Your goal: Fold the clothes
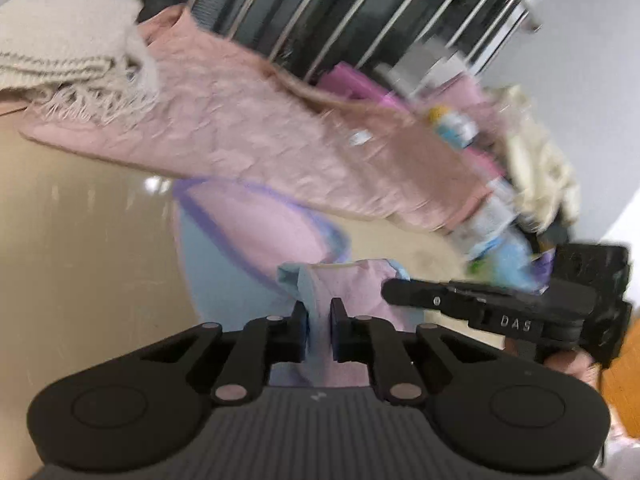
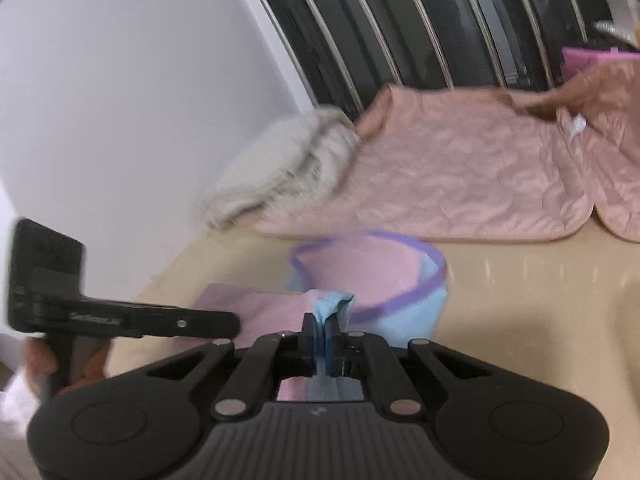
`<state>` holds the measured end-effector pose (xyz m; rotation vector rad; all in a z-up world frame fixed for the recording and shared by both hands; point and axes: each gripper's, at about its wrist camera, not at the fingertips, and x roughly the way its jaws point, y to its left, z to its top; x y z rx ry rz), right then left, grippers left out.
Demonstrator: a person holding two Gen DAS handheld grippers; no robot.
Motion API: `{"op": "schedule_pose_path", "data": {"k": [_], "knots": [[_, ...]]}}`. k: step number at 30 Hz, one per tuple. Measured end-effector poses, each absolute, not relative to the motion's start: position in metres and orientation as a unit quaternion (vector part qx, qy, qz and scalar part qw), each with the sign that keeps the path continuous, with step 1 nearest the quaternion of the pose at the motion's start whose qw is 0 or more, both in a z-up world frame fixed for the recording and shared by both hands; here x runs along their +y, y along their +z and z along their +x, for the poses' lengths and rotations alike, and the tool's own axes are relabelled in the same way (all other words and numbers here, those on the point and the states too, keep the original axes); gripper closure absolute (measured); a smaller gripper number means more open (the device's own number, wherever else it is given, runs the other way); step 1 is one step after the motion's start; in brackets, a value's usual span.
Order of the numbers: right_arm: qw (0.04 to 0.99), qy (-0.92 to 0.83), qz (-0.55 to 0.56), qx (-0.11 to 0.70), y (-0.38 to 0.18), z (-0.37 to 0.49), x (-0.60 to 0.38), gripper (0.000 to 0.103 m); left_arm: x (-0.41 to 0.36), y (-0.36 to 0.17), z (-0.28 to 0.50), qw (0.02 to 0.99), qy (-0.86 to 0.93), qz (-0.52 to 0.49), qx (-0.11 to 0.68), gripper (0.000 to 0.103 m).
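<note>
Left wrist view is showing the left tongs point(image 1: 319, 322) pinching a small pink-and-blue garment with purple trim point(image 1: 256, 236) over the beige tabletop point(image 1: 80, 220); the right tongs point(image 2: 321, 330) are clamping its blue edge. Folding is looking midway, with the pink quilted jacket point(image 2: 460, 176) lying spread behind.

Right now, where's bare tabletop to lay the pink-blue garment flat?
Bare table runs right of the pink-blue garment, below the quilted pink jacket; also a strip by the white wall, under the cream scarf. The back is crowded: jacket, scarf, bottles and a cream cloth heap. Both the left gripper and the right gripper hold the garment.
</note>
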<state>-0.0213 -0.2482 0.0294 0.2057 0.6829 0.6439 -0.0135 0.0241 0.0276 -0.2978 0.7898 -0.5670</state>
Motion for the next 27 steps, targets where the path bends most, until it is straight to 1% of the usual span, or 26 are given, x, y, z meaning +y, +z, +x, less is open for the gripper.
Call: {"op": "schedule_pose_path", "data": {"k": [1,2,4,5,6,8,14,18,19,20,21,22,23,27], "knots": [[0.890,0.296,0.077,0.338,0.024,-0.018,-0.241,0.094,0.021,0.023,-0.012,0.880,-0.254,-0.129,0.380,0.086],[0.896,0.282,0.060,0.338,0.021,-0.018,-0.236,0.090,0.020,0.018,-0.012,0.886,-0.237,-0.119,0.381,0.074],[0.906,0.262,0.033,0.332,0.018,-0.024,-0.230,0.086,0.021,0.016,-0.016,0.897,-0.214,-0.109,0.372,0.055],[0.910,0.258,0.033,0.323,0.021,-0.031,-0.232,0.086,0.022,0.017,-0.021,0.902,-0.207,-0.107,0.364,0.044],[0.915,0.255,0.036,0.312,0.024,-0.039,-0.236,0.086,0.022,0.020,-0.027,0.906,-0.203,-0.097,0.358,0.041],[0.919,0.253,0.034,0.299,0.030,-0.045,-0.239,0.081,0.021,0.024,-0.039,0.914,-0.195,-0.077,0.347,0.041],[0.923,0.251,0.019,0.291,0.042,-0.041,-0.237,0.081,0.015,0.016,-0.041,0.918,-0.172,-0.057,0.352,0.042],[0.925,0.249,0.009,0.286,0.049,-0.038,-0.235,0.081,0.025,0.026,-0.041,0.918,-0.174,-0.063,0.351,0.040],[0.926,0.248,0.007,0.285,0.051,-0.038,-0.234,0.079,0.028,0.030,-0.039,0.920,-0.171,-0.059,0.347,0.038],[0.926,0.248,0.004,0.284,0.053,-0.037,-0.234,0.074,0.031,0.036,-0.032,0.924,-0.156,-0.055,0.345,0.034],[0.927,0.247,0.002,0.282,0.055,-0.036,-0.233,0.070,0.034,0.041,-0.024,0.927,-0.143,-0.051,0.343,0.032],[0.927,0.247,-0.001,0.281,0.057,-0.036,-0.233,0.062,0.035,0.044,-0.013,0.927,-0.139,-0.050,0.345,0.029],[0.928,0.245,-0.003,0.282,0.059,-0.031,-0.232,0.060,0.035,0.045,0.000,0.926,-0.136,-0.052,0.348,0.029],[0.921,0.194,-0.031,0.336,0.047,0.041,-0.228,0.061,0.028,0.042,0.048,0.924,-0.123,-0.043,0.360,0.029]]}}
